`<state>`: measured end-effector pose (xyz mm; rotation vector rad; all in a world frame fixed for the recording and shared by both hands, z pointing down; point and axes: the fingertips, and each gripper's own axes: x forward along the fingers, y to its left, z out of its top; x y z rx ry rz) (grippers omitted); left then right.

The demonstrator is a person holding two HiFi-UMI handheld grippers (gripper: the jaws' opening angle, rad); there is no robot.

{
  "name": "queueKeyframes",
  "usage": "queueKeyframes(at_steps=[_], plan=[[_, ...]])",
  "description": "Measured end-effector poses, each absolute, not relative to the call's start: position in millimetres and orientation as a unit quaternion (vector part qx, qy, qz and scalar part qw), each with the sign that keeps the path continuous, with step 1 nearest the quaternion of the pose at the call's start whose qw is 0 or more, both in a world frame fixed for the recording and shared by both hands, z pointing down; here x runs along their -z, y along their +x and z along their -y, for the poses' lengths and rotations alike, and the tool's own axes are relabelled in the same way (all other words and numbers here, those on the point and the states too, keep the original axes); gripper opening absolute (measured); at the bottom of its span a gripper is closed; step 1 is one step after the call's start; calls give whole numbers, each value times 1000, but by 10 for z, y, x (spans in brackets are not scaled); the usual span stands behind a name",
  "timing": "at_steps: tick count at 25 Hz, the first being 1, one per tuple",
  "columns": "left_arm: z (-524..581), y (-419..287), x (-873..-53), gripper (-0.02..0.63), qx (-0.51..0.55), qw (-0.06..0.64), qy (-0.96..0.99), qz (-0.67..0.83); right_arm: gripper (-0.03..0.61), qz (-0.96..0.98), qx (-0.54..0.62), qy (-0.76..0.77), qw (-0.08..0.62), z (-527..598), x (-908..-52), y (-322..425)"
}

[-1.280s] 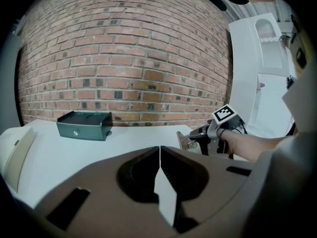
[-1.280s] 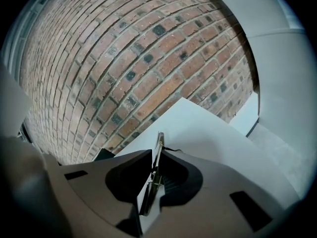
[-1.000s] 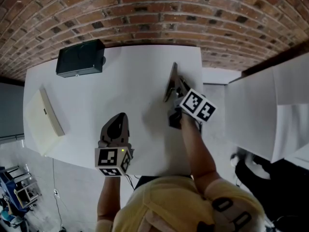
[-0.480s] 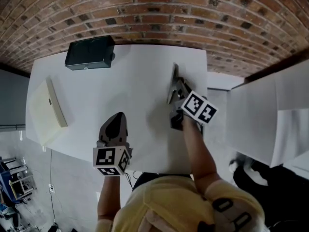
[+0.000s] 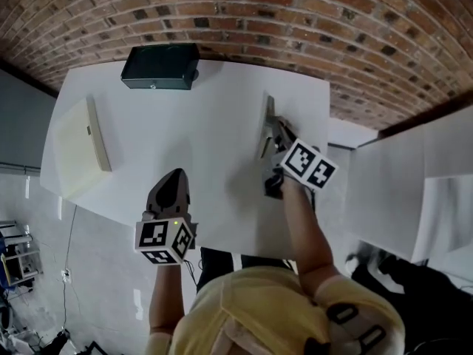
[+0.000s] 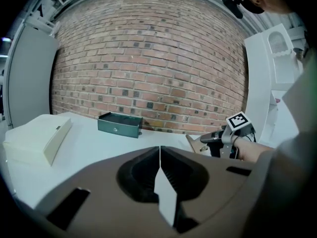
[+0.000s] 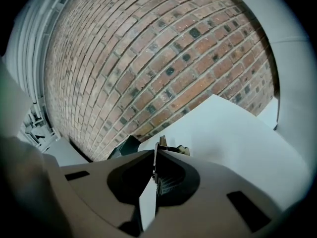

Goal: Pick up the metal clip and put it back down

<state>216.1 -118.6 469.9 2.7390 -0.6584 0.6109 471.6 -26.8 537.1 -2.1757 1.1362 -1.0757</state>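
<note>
- Beige case [image 5: 77,145]: left end of the white table [image 5: 207,124], lying flat.
- Dark green box [image 5: 161,66]: back edge of the table, against the brick wall [image 5: 295,13].
- Left gripper [image 5: 171,176]: near the front edge, jaws pressed together with nothing between them.
- Metal clip [image 5: 266,124]: right part of the table, tilted on edge.
- Right gripper [image 5: 275,135]: jaws pinching the clip's thin plate.
</note>
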Motion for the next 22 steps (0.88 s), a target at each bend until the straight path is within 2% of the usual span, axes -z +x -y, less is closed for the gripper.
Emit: queueKeyframes(at_steps=[10,22], plan=[[1492,1361,-4538,8,-183,139,940,252,14,-445,364,-788,218,558,-4949,4081],[1920,72,-4406,8,-159,151,925,312,14,-484,362,-770,204,1162,-4686,3079]])
